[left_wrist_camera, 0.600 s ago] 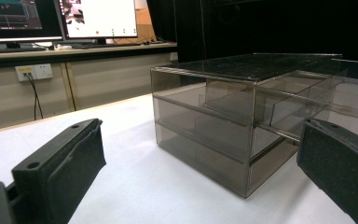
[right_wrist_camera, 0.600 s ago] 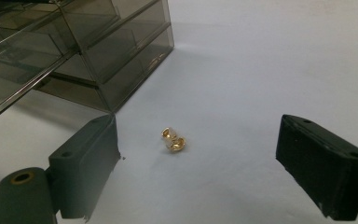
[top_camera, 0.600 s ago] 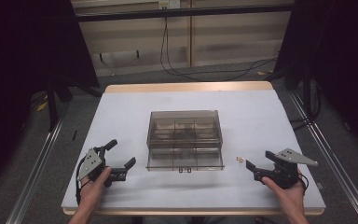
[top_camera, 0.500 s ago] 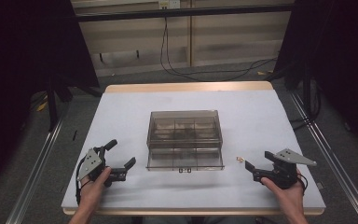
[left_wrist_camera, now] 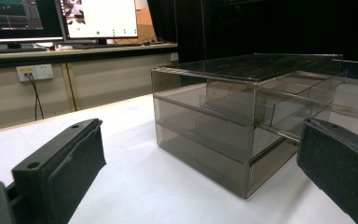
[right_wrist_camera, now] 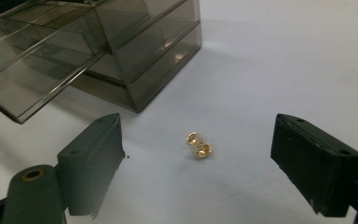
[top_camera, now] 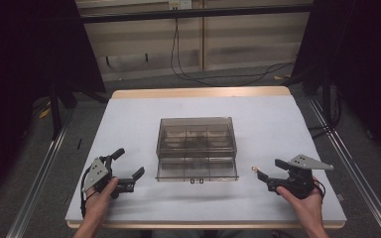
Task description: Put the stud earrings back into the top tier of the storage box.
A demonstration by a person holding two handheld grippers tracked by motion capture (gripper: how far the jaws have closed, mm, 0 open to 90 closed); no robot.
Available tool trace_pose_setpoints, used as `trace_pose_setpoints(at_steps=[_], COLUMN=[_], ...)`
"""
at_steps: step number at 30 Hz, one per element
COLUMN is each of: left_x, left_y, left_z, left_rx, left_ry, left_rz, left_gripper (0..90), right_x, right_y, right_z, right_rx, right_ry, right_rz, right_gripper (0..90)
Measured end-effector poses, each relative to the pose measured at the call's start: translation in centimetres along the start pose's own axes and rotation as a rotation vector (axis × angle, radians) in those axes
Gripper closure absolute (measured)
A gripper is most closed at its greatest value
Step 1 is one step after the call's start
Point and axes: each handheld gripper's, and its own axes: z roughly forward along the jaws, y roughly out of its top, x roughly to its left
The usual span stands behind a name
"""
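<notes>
You are lining your right gripper (right_wrist_camera: 198,163) up on the small gold piece (right_wrist_camera: 199,145), which is lying on the desk (top_camera: 129,124) near its right front corner, just beside the smoky drawer box (top_camera: 197,147); the jaws are standing wide apart either side of it, ready to close. Your left gripper (top_camera: 127,170) is resting low near the left front corner, jaws apart, empty, facing the box.

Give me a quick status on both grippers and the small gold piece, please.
Right gripper open, fingers either side of the gold piece, not touching. Left gripper open, empty, beside the drawer box. Upper drawer pulled out; nothing in the way.
</notes>
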Motion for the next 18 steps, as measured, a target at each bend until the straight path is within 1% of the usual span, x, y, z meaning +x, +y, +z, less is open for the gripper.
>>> trace_pose_setpoints(at_steps=[2, 3, 4, 5, 6, 7, 8, 9, 10, 11, 12, 14, 16, 17, 18], left_x=[0.0, 0.0, 0.0, 0.0, 0.0, 0.0, 0.1, 0.1, 0.0, 0.0, 0.0, 0.0, 0.0, 0.0, 0.0], left_y=[0.0, 0.0, 0.0, 0.0, 0.0, 0.0, 0.0, 0.0, 0.0, 0.0, 0.0, 0.0, 0.0, 0.0, 0.0], left_z=[0.0, 0.0, 0.0, 0.0, 0.0, 0.0, 0.0, 0.0, 0.0, 0.0, 0.0, 0.0, 0.0, 0.0, 0.0], left_rx=[0.000, 0.000, 0.001, 0.001, 0.000, 0.000, 0.004, 0.001, 0.000, 0.000, 0.000, 0.000, 0.000, 0.000, 0.000], left_ry=[0.000, 0.000, -0.001, -0.001, -0.001, -0.001, -0.002, -0.001, -0.001, -0.001, -0.001, -0.001, -0.002, -0.002, -0.002], left_rz=[0.001, 0.000, 0.001, 0.001, -0.001, -0.002, 0.009, 0.005, -0.001, -0.001, 0.000, 0.002, -0.001, -0.001, -0.001], left_gripper=[0.7, 0.7, 0.7, 0.7, 0.7, 0.7, 0.7, 0.7, 0.7, 0.7, 0.7, 0.7, 0.7, 0.7, 0.7], right_x=[0.0, 0.2, 0.2, 0.2, 0.3, 0.3, 0.3, 0.3, 0.4, 0.4, 0.4, 0.4, 0.4, 0.4, 0.3], right_y=[0.2, 0.6, 0.9, 0.9, 1.2, 1.6, 2.2, 2.2, 2.7, 2.7, 3.1, 3.4, 3.7, 3.7, 4.0], right_z=[0.0, 0.1, 0.1, 0.1, 0.1, 0.2, 0.3, 0.3, 0.7, 0.7, 1.0, 1.2, 1.3, 1.3, 1.5], right_rx=[0.002, 0.013, 0.036, 0.036, 0.059, 0.075, 0.093, 0.093, 0.131, 0.131, 0.152, 0.175, 0.198, 0.198, 0.216], right_ry=[0.009, 0.008, 0.001, 0.001, -0.019, -0.021, -0.009, -0.009, -0.003, -0.003, 0.026, 0.032, 0.051, 0.051, 0.075], right_rz=[-0.008, -0.027, -0.034, -0.034, -0.054, -0.062, -0.063, -0.063, -0.083, -0.083, -0.098, -0.114, -0.114, -0.114, -0.109], right_gripper=[21.2, 25.8, 29.6, 29.6, 31.1, 34.0, 40.4, 40.4, 43.6, 43.6, 47.5, 50.1, 51.8, 51.8, 52.6])
